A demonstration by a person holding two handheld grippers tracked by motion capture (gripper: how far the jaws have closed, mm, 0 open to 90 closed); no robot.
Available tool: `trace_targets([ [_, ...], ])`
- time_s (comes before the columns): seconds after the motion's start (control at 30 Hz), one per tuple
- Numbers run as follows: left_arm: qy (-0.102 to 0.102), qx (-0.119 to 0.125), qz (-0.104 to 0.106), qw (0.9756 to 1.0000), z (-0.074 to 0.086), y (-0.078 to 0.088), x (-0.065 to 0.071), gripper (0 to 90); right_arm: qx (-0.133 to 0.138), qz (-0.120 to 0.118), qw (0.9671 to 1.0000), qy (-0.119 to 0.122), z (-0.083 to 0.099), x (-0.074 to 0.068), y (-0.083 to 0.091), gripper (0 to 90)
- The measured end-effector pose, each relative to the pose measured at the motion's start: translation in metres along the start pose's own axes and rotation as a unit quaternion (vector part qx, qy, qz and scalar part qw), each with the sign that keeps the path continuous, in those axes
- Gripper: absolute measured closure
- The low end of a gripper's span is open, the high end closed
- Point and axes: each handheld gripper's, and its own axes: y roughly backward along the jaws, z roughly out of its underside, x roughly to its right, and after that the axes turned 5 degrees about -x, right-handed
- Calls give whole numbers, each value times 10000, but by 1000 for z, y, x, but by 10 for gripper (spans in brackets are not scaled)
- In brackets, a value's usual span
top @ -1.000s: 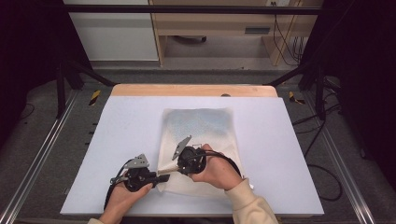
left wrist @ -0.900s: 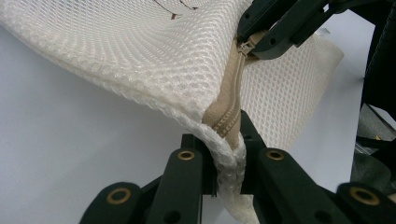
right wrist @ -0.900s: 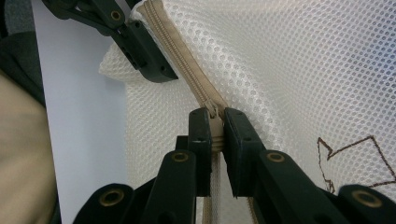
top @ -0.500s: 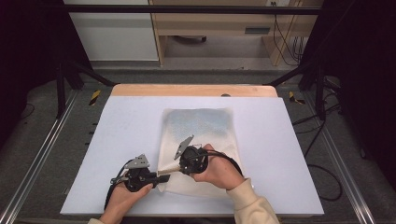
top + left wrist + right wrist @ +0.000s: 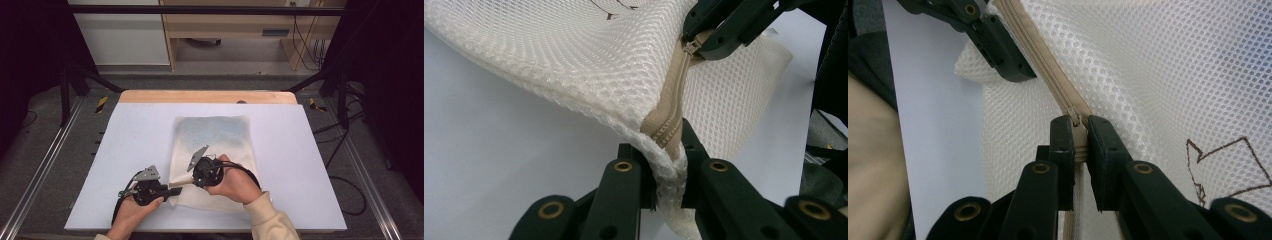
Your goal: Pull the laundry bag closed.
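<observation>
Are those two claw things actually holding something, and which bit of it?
Both hold the white mesh bag. The left gripper pinches its corner at the zipper's end; the right gripper is shut on the zipper pull.

Lab: railed test table (image 5: 150, 125), cables (image 5: 300, 40)

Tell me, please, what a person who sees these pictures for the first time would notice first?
The eye goes first to the white mesh bag lying near the middle of the pale table, toward the person's side. At its near edge both claws grip its beige zipper: the left claw pinches the bag's corner at the zipper's end, and the right claw is shut on the zipper pull.
</observation>
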Motion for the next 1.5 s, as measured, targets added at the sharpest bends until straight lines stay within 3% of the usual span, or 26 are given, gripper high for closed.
trace_targets([
  [1.5,-95,50,-38,9999,-2,2,3,827,185,115,9994,-268,23,6,18,819],
])
